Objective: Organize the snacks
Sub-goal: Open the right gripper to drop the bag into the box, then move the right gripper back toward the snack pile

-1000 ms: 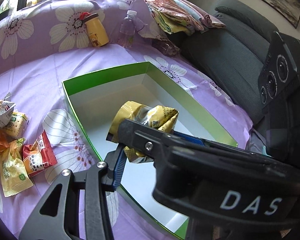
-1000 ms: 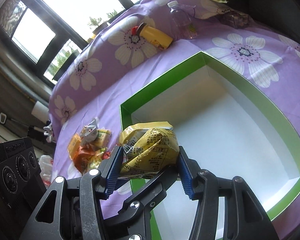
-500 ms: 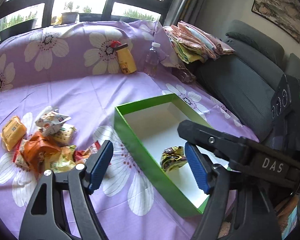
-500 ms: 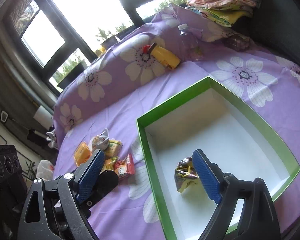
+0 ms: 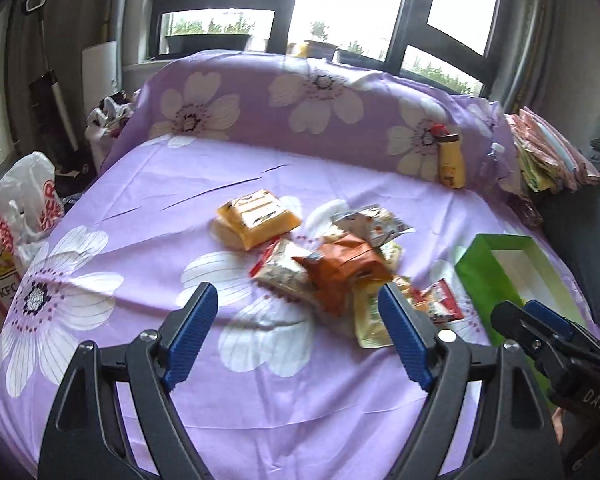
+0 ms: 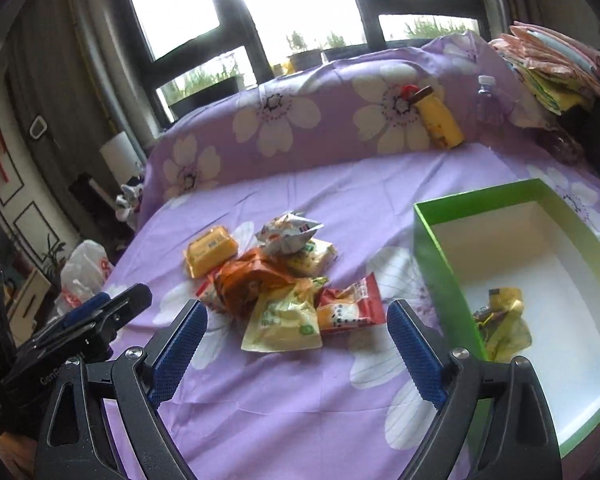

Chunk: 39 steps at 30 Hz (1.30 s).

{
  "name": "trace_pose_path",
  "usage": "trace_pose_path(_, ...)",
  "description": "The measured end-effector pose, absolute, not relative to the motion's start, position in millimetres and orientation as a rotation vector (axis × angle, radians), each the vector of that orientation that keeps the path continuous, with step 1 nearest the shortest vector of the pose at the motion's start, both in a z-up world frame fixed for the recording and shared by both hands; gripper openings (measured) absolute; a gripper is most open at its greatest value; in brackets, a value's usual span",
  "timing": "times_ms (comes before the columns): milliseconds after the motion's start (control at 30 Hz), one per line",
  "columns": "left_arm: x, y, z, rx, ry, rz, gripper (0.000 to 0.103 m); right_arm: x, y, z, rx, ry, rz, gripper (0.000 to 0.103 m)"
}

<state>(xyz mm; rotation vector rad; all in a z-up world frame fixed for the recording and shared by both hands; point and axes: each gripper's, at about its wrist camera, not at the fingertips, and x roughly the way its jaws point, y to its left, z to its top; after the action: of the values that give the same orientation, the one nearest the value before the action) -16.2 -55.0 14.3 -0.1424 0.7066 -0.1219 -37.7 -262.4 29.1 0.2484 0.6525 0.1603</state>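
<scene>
A pile of snack packets lies on the purple flowered cloth: an orange packet [image 5: 340, 268] [image 6: 248, 280], a yellow packet [image 5: 260, 216] [image 6: 210, 256], a pale green-yellow packet [image 6: 284, 320] and a red packet [image 6: 352, 310]. My left gripper [image 5: 296, 304] hangs over the cloth just before the pile, its jaws opening with nothing between them. My right gripper [image 6: 296, 316] stands open and empty in front of the same pile. To the right is the green box [image 6: 440, 264] [image 5: 484, 276], white inside, holding a crumpled yellow packet [image 6: 504, 320].
A yellow bottle [image 5: 450, 160] [image 6: 438, 120] and a clear water bottle [image 6: 490, 100] lean against the raised back of the cloth. Folded cloths [image 6: 552, 64] are stacked on a grey sofa [image 5: 596, 184] at the right. A plastic bag [image 5: 24, 200] sits beyond the left edge.
Both grippers were shut on the crumpled yellow packet over the box; they opened and let it fall inside, then swung left to face the snack pile.
</scene>
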Motion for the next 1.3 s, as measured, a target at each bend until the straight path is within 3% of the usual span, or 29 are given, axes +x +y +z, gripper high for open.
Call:
trace_pose_path(200,-9,-30,-41,-0.178,0.807,-0.08,0.082,-16,-222,-27,0.162,0.796,0.139,0.092)
trace_pose_path(467,7,-30,-68,-0.148,0.854,-0.057,0.083,1,-225,-69,0.1,0.875,0.049,0.092)
trace_pose_path(567,15,-29,-80,-0.161,0.909,-0.049,0.084,-2,-228,-67,0.106,0.864,0.059,0.094)
trace_pose_path(633,14,-29,-78,-0.168,0.899,-0.064,0.09,0,-225,-70,0.095,0.874,0.073,0.103)
trace_pose_path(767,16,-35,-82,-0.151,0.917,-0.094,0.103,3,-206,-75,-0.03,0.9,0.017,0.103)
trace_pose_path(1300,18,-43,-85,-0.089,0.932,-0.064,0.102,5,-205,-75,-0.024,0.906,0.019,0.103)
